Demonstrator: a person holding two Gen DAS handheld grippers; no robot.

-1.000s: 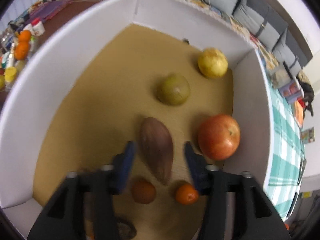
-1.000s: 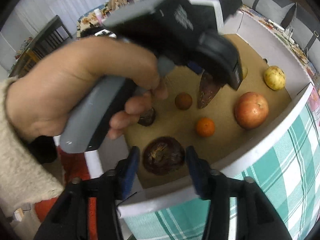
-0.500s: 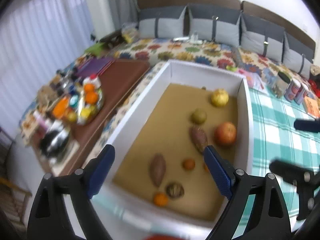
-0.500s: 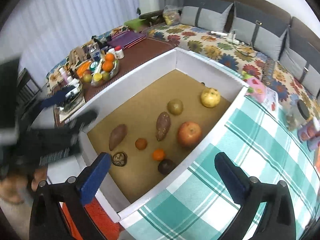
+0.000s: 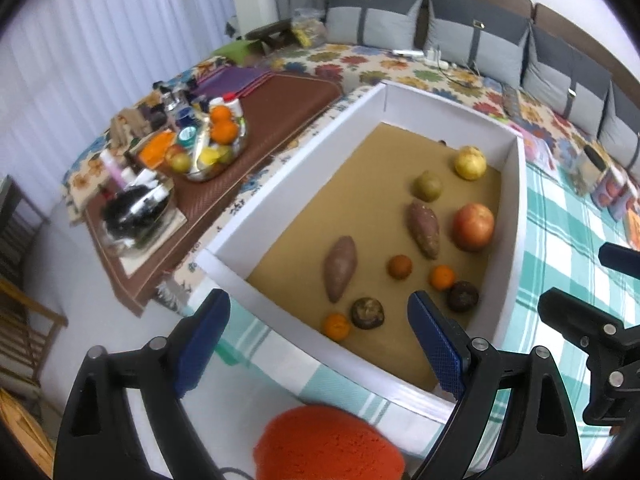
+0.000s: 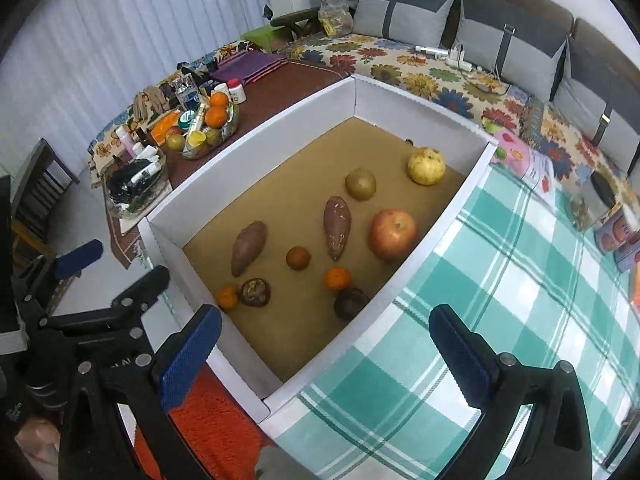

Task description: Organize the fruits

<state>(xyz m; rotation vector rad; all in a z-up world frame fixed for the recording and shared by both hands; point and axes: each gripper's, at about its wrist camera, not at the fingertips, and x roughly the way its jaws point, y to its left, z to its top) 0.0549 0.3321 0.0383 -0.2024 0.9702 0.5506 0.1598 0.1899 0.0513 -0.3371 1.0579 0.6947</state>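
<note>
A white box [image 5: 280,184] with a brown floor holds a yellow fruit [image 5: 470,163], a greenish one [image 5: 427,186], a red apple [image 5: 473,226], two sweet potatoes [image 5: 424,229] [image 5: 339,268], small oranges [image 5: 442,277] and two dark round fruits [image 5: 462,296] [image 5: 367,313]. My left gripper [image 5: 318,304] hovers open above the box's near wall, nothing between its blue pads. My right gripper [image 6: 325,316] hangs open and empty over the box's near corner [image 6: 264,404]. Each gripper shows at the edge of the other's view.
A bowl of oranges and bottles [image 5: 208,144] sits on a brown mat left of the box. A green-and-white checked cloth [image 6: 520,280] spreads to the right, with cans [image 5: 612,192] on it. An orange-red rug [image 5: 328,444] lies below. A cushioned sofa runs behind.
A second ago the left fingers straddled a sweet potato and the right ones a dark fruit. Both grippers have opened wide, risen and backed out of the box, leaving the fruit inside.
</note>
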